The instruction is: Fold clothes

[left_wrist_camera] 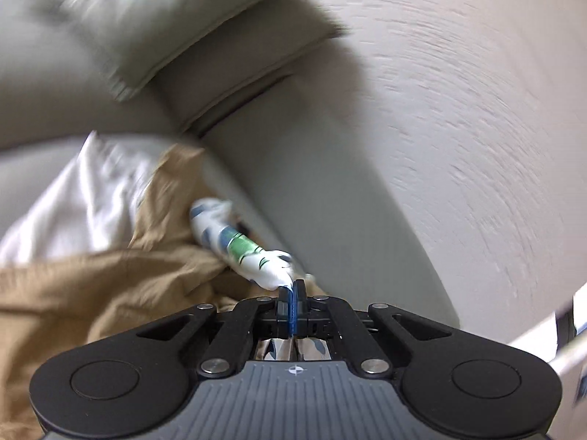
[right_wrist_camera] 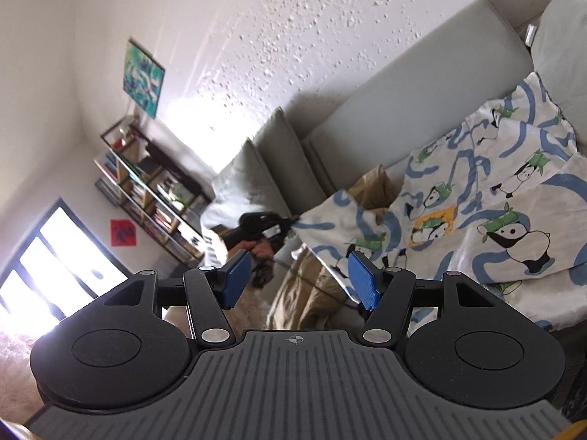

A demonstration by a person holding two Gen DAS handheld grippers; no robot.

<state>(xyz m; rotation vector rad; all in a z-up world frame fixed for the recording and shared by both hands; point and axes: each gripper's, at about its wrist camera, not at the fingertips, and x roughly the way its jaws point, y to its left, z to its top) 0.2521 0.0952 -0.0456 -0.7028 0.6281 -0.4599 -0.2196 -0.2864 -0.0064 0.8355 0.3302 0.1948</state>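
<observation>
Left gripper [left_wrist_camera: 292, 286]: jaws closed together on a corner of the panda-print garment [left_wrist_camera: 238, 245], blue pads pressed flat with the white cloth pinched between them. From the left wrist view the garment runs away from the fingertips as a taut twisted rope, up and to the left, passing over a tan garment [left_wrist_camera: 91, 286] crumpled on the grey sofa [left_wrist_camera: 293, 168]; a white cloth [left_wrist_camera: 77, 198] lies beyond the tan one. View is motion-blurred; textured wall [left_wrist_camera: 458, 110] fills the right side. Right gripper [right_wrist_camera: 299, 278]: jaws wide apart, nothing between the blue pads [right_wrist_camera: 361, 280]. It hangs in front of the sofa [right_wrist_camera: 422, 110], with the panda-print garment [right_wrist_camera: 495, 201] spread over the seat mostly to the right of and beyond its fingertips; the garment's near edge sits just behind the right-hand pad, contact cannot be told. In this view the left gripper [right_wrist_camera: 290, 222], held in a hand [right_wrist_camera: 258, 247], pulls the garment's far corner out to a point toward the left. Tan garment [right_wrist_camera: 312, 293] hangs over the seat front beneath that stretched edge. Bookshelf [right_wrist_camera: 146, 183], framed picture [right_wrist_camera: 143, 77] and bright window [right_wrist_camera: 55, 267] at left.
</observation>
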